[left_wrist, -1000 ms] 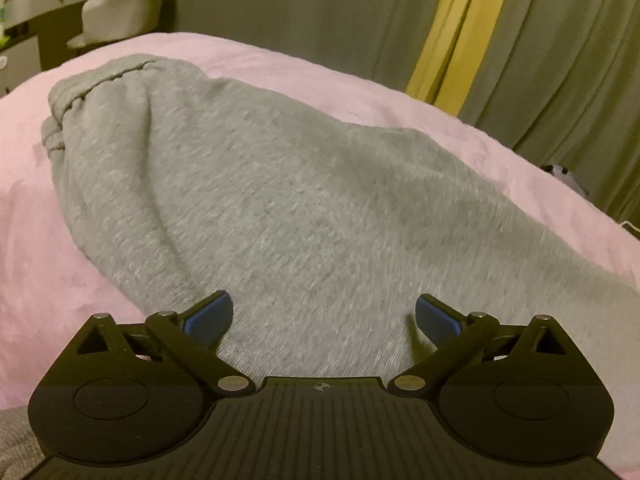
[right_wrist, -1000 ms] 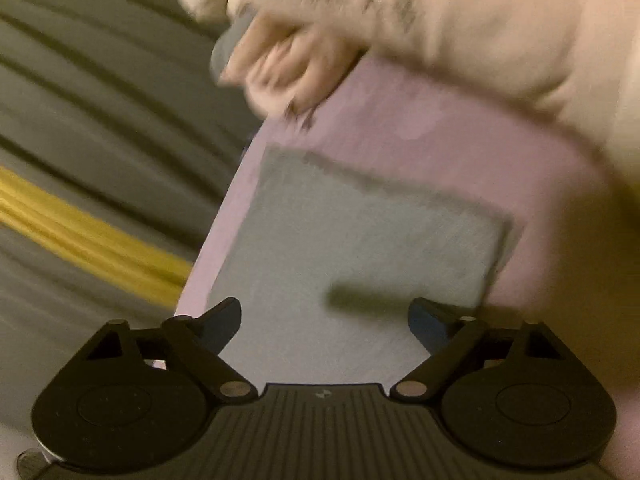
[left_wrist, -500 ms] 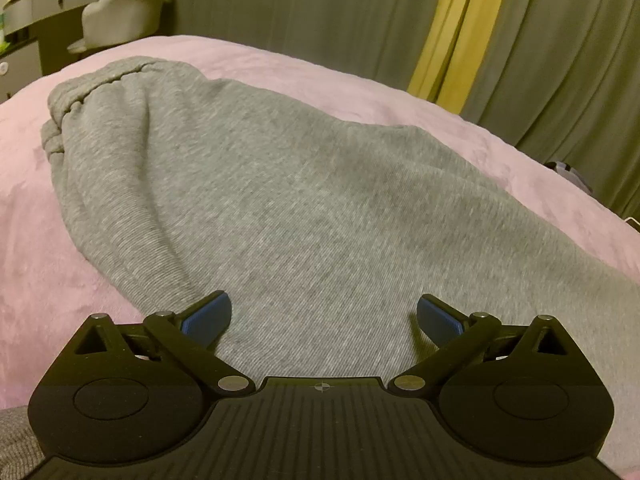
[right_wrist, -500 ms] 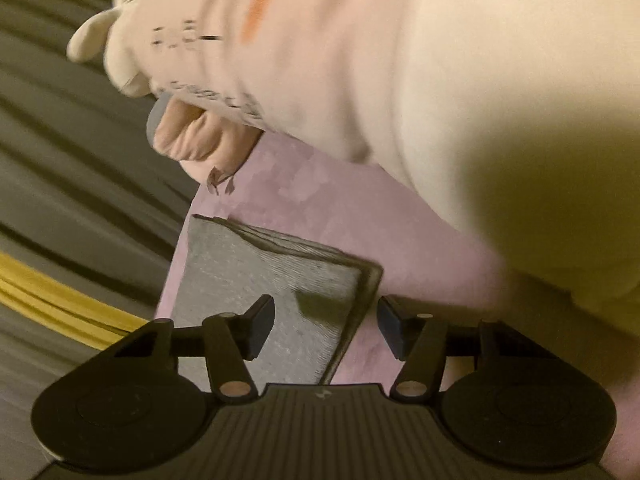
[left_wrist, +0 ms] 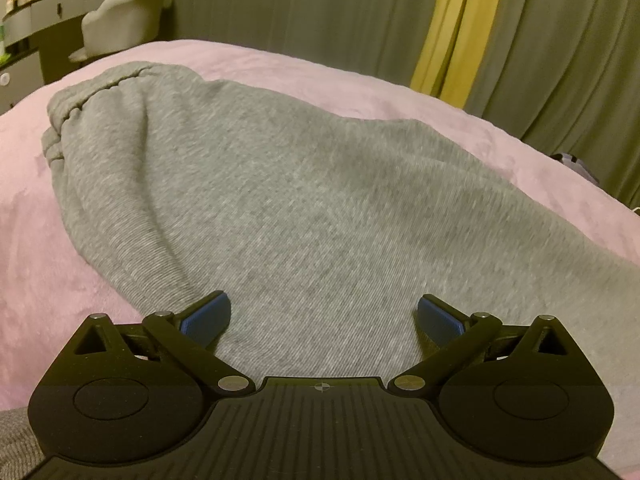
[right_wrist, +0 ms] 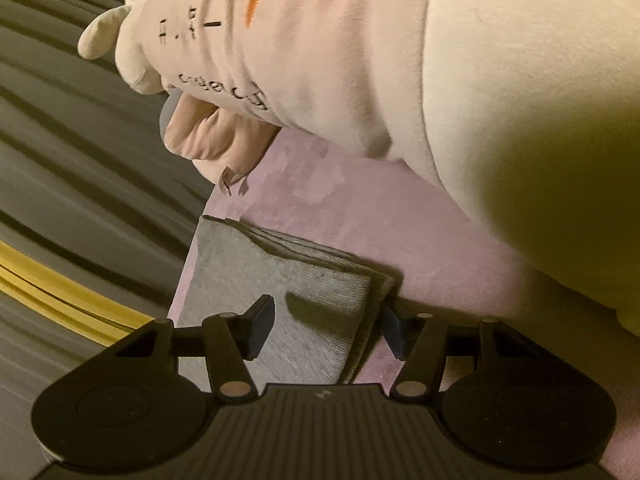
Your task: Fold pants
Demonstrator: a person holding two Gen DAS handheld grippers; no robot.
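Grey sweatpants (left_wrist: pixel 280 200) lie spread on a pink bed; the gathered waistband (left_wrist: pixel 76 108) is at the far left. My left gripper (left_wrist: pixel 324 316) is open and empty, low over the middle of the pants. In the right wrist view the layered hem end of the pants (right_wrist: pixel 288 280) lies on the pink cover. My right gripper (right_wrist: pixel 328 328) is partly closed, with its jaws either side of the hem's corner edge and a gap still showing. I cannot tell whether the pads touch the cloth.
The pink bed cover (left_wrist: pixel 360 76) runs to grey curtains (left_wrist: pixel 304 8) with a yellow strip (left_wrist: pixel 452 32). A chair (left_wrist: pixel 124 12) and dresser stand far left. The person's cream sleeve (right_wrist: pixel 400 60) and left hand (right_wrist: pixel 208 140) hang over the hem.
My right gripper has come down to the hem corner and narrowed from wide open to partly closed around its edge. The left gripper has barely moved.
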